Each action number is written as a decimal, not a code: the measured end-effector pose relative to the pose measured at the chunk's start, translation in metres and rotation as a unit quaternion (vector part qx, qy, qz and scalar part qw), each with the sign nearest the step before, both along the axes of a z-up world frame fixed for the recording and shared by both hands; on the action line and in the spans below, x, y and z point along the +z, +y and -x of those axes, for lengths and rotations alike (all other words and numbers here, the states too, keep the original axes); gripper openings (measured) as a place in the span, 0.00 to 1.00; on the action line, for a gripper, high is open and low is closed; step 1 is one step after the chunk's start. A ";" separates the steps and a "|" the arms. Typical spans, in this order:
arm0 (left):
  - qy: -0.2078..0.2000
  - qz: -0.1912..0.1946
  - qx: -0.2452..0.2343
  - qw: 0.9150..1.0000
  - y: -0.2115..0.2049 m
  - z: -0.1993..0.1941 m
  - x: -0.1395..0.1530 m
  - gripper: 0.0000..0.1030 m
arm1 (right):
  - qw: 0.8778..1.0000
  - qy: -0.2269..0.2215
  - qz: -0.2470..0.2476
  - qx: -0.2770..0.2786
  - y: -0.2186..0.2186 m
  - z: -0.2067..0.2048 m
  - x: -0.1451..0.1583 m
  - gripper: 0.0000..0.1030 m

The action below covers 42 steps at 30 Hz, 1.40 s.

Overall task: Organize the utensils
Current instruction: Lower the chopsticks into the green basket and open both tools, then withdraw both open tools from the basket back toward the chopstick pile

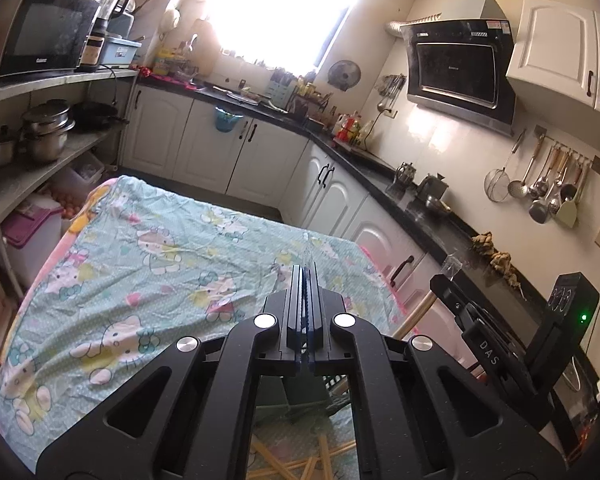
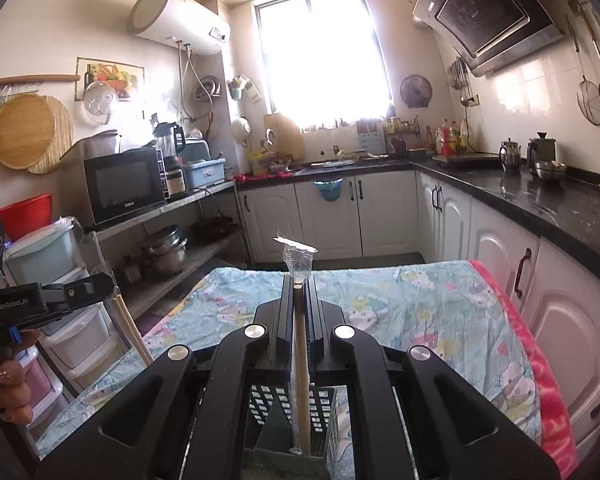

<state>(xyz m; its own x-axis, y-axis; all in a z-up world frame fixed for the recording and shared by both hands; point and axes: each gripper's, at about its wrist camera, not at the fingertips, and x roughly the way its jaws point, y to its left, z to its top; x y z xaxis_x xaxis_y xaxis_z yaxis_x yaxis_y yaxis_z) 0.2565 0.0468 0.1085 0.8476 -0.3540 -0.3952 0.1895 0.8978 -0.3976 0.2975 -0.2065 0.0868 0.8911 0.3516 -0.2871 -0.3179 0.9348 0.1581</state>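
My right gripper [image 2: 299,280] is shut on a pair of wooden chopsticks in a clear plastic sleeve [image 2: 301,380]. The chopsticks hang upright with their lower end inside a dark perforated utensil holder [image 2: 268,404] on the table. My left gripper [image 1: 305,272] is shut, with a thin strip of clear plastic wrapper [image 1: 309,254] sticking out between its tips. Several loose wooden chopsticks [image 1: 296,462] lie on the cloth under it. The left gripper also shows at the left edge of the right wrist view [image 2: 52,296], holding a chopstick pair [image 2: 134,330].
The table has a light blue cartoon-print cloth [image 1: 140,264] with a pink border [image 2: 540,356]. White cabinets under a black counter [image 2: 540,200] run along the right and back. Shelves with a microwave [image 2: 126,184] and pots stand at the left.
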 end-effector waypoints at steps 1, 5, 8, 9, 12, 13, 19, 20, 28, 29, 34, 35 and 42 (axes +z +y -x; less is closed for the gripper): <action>0.002 -0.001 0.000 1.000 -0.001 0.001 -0.003 0.00 | 1.000 0.002 0.001 0.000 0.001 0.000 -0.001 0.06; 0.006 -0.009 0.001 1.000 -0.002 0.003 -0.011 0.00 | 1.000 0.014 0.001 -0.003 0.003 0.001 -0.006 0.09; 0.011 -0.011 0.001 1.000 -0.002 0.004 -0.016 0.00 | 1.000 0.018 0.003 -0.007 0.003 0.003 -0.008 0.20; 0.014 -0.013 0.003 1.000 -0.002 0.004 -0.017 0.00 | 1.000 0.019 0.003 -0.008 0.003 0.004 -0.008 0.24; 0.019 -0.014 0.006 1.000 0.000 0.005 -0.020 0.05 | 1.000 0.022 0.004 -0.012 0.000 0.007 -0.008 0.38; 0.020 -0.017 0.009 1.000 0.001 0.006 -0.020 0.09 | 1.000 0.024 0.005 -0.011 -0.001 0.008 -0.009 0.41; 0.015 -0.025 0.025 0.999 0.006 0.018 -0.018 0.45 | 0.999 0.037 0.017 -0.014 -0.006 0.017 -0.012 0.53; 0.014 -0.025 0.027 0.999 0.007 0.020 -0.018 0.53 | 0.999 0.040 0.018 -0.014 -0.008 0.019 -0.013 0.53; 0.004 -0.022 0.050 0.999 0.020 0.041 -0.012 0.78 | 0.999 0.047 0.024 -0.012 -0.018 0.038 -0.014 0.63; 0.001 -0.022 0.052 0.998 0.021 0.045 -0.011 0.80 | 0.999 0.048 0.023 -0.012 -0.019 0.041 -0.013 0.63; -0.010 -0.024 0.061 0.998 0.026 0.059 -0.007 0.86 | 0.999 0.043 0.026 -0.004 -0.020 0.055 -0.007 0.67; -0.011 -0.025 0.061 0.998 0.026 0.062 -0.007 0.88 | 0.999 0.042 0.028 -0.002 -0.020 0.059 -0.006 0.67; -0.011 -0.024 0.061 0.998 0.028 0.083 -0.012 0.90 | 0.998 0.045 0.039 0.010 -0.019 0.079 -0.005 0.69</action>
<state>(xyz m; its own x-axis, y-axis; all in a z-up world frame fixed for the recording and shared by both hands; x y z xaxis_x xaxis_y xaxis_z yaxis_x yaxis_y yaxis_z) 0.1740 0.0746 0.0965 0.8921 -0.2277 -0.3903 0.0851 0.9329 -0.3499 0.2180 -0.2258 0.0820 0.8539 0.3424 -0.3920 -0.3241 0.9391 0.1143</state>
